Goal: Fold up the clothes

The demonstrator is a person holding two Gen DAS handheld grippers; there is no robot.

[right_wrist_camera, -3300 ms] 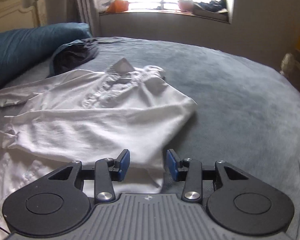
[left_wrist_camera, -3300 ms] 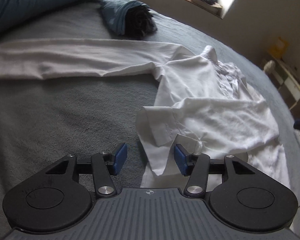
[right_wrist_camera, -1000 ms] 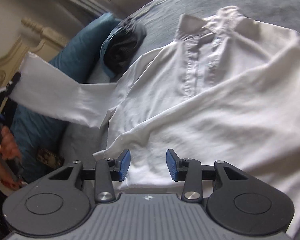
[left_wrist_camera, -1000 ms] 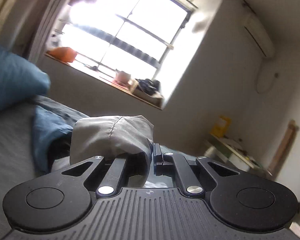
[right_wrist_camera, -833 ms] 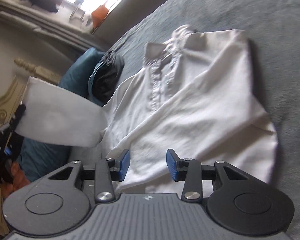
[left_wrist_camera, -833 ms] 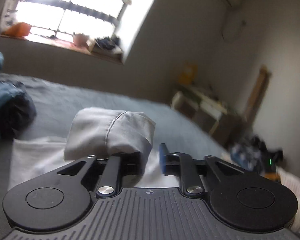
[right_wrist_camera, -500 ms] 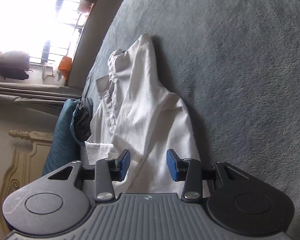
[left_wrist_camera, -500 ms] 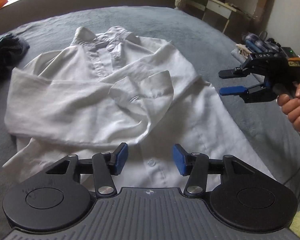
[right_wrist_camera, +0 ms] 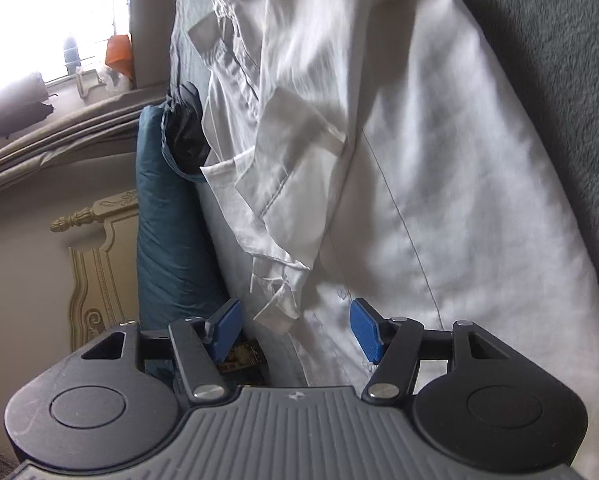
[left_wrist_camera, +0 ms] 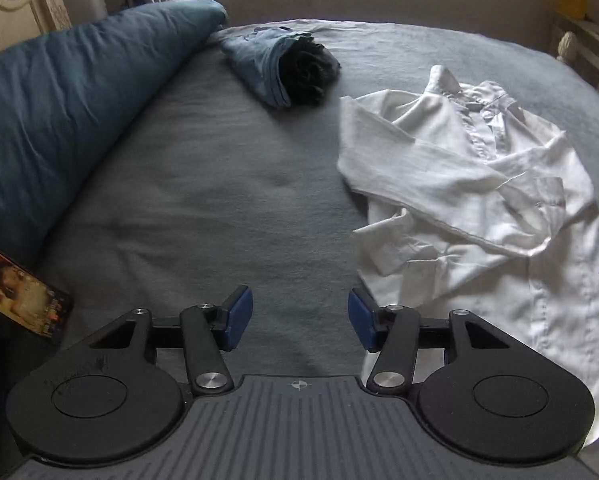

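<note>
A white shirt (left_wrist_camera: 479, 184) is spread on the grey bed (left_wrist_camera: 203, 184), front side up, with its collar (left_wrist_camera: 443, 80) toward the window. Both sleeves are laid across the chest, one over the other, and a cuff (right_wrist_camera: 299, 160) is seen resting on top. The lower part of the shirt is seen lying long and flat toward the camera, so the shirt is judged to be partly folded (sleeves in, body not yet doubled over). The left hand-held gripper (left_wrist_camera: 299, 316) is held wide open over bare bed just beside the shirt's near edge, and nothing is held in it. The right hand-held gripper (right_wrist_camera: 295, 328) is also spread wide with nothing in it, and it is held low over the button strip near a loose cuff. For the next move, the bottom hem would most likely have to be pinched at both corners and carried up toward the collar, and the sleeves would have to be kept from sliding. From the left view the whole shirt, a blue pillow (left_wrist_camera: 71, 92) and a dark rolled bundle of clothes (left_wrist_camera: 291, 68) are shown. From the right view only part of the shirt is shown, tipped sideways, but the cuff, the stitching and a cream headboard (right_wrist_camera: 95, 272) are seen close up.
</note>
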